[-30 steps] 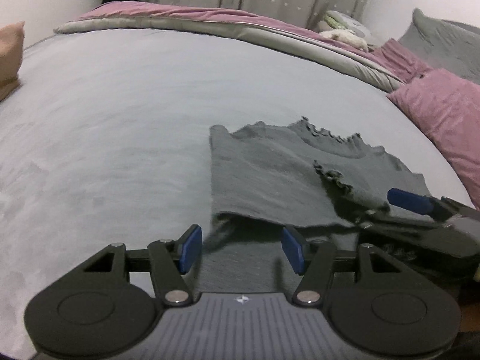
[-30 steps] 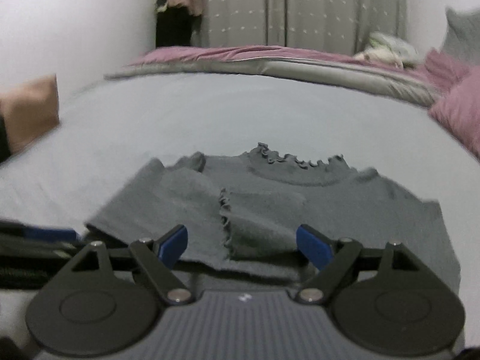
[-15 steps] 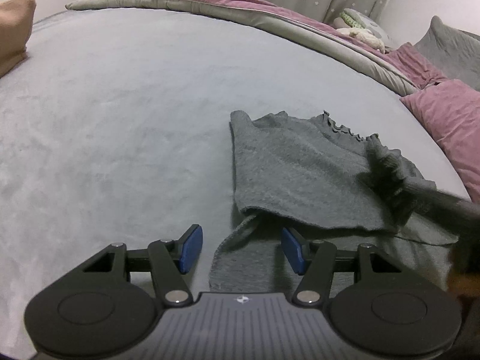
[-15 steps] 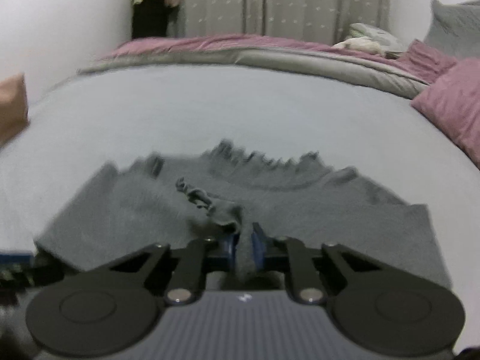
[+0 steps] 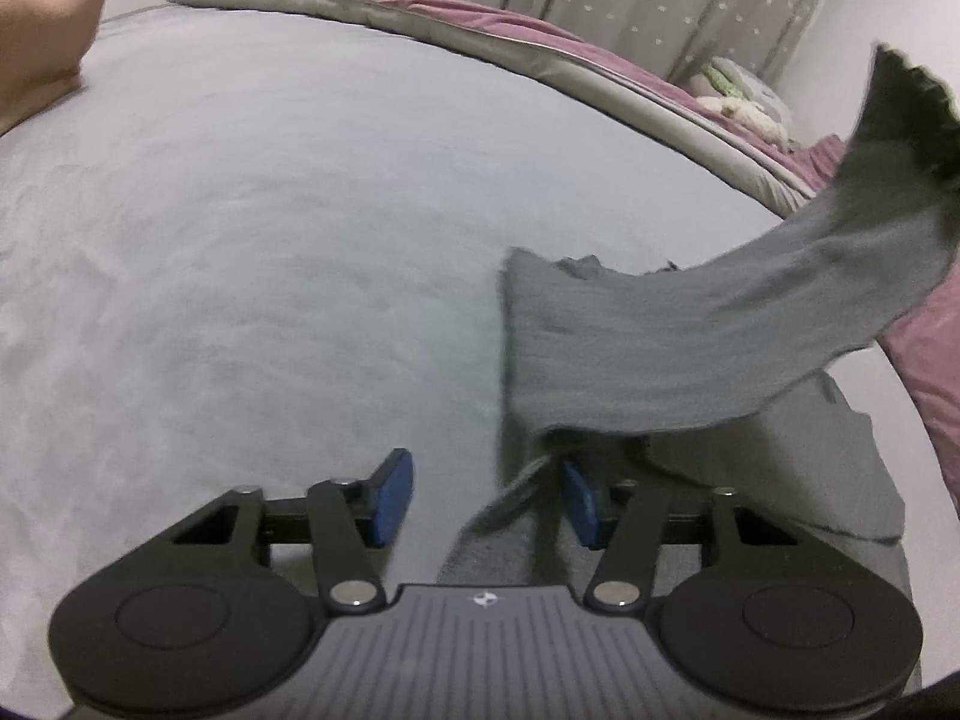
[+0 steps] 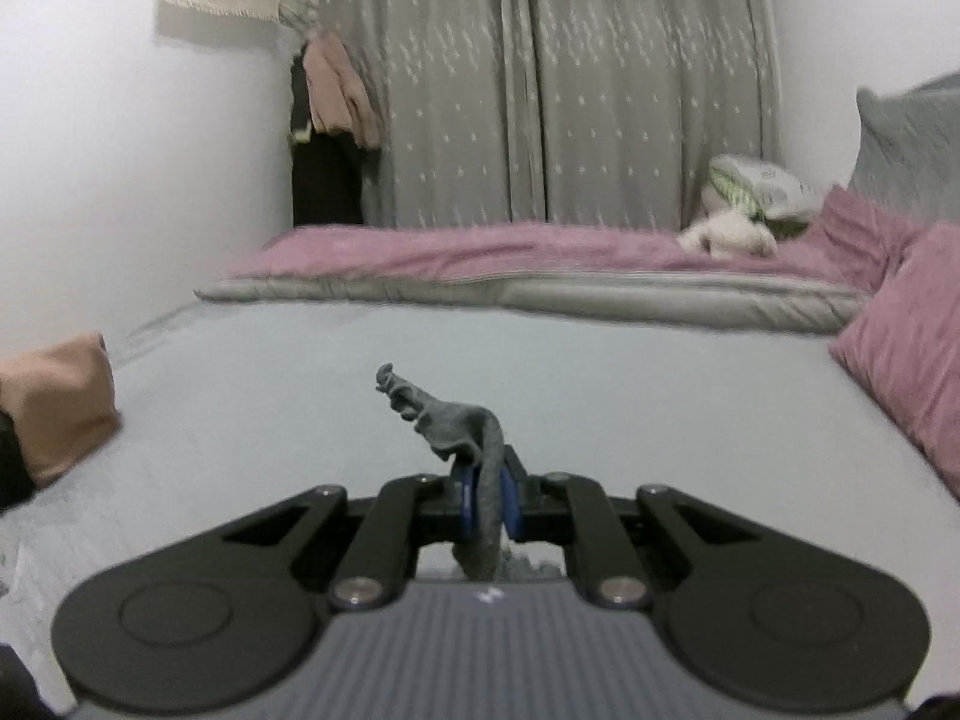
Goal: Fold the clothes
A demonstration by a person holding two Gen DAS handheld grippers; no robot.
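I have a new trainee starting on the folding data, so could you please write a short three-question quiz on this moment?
1. True or false: the right gripper is shut on the ruffled sleeve of the grey top.
2. Which describes the left gripper? A) shut on the hem B) open, with the top's lower edge between its fingers C) out of view
3. Fill in: the top rests on a light grey ____.

Key:
1. True.
2. B.
3. Bedspread.
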